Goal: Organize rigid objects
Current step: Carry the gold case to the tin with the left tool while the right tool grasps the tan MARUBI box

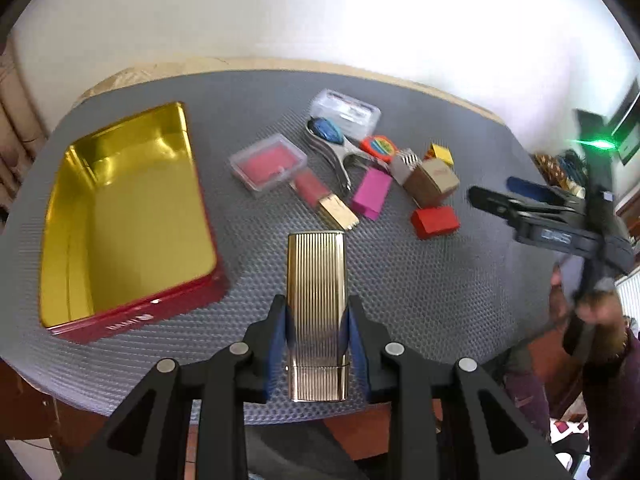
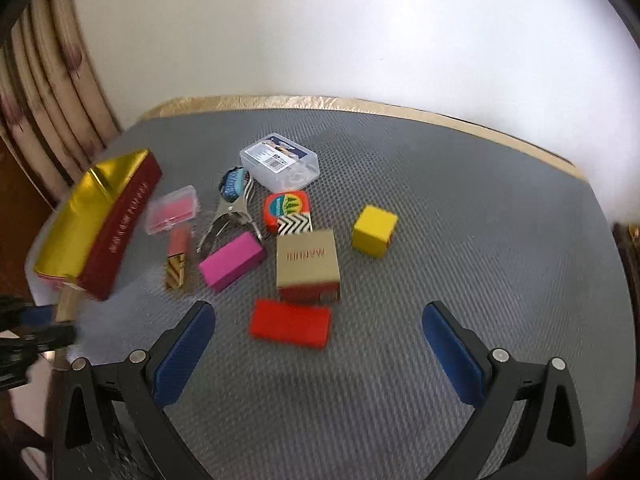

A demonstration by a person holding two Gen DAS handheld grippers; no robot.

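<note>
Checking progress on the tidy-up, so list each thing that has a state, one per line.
Left tool: shut on gold ribbed case.
Gold ribbed case: held above the mat.
Right tool: open, holding nothing.
Red tin: lid off, nothing inside.
Clear box with pink insert: closed.
Labelled clear box: closed.

Tin (image 1: 128, 216) at left of mat (image 1: 420, 288), open side up. Ribbed case (image 1: 316, 312) just right of tin, between left gripper (image 1: 316, 320) pads. Small-item cluster behind case: lidded box (image 1: 268, 166), clipper (image 1: 332, 144), blocks (touching or overlapping mostly). Cube (image 2: 374, 230) apart at cluster's right. Right gripper (image 2: 320, 344) before cluster.
</note>
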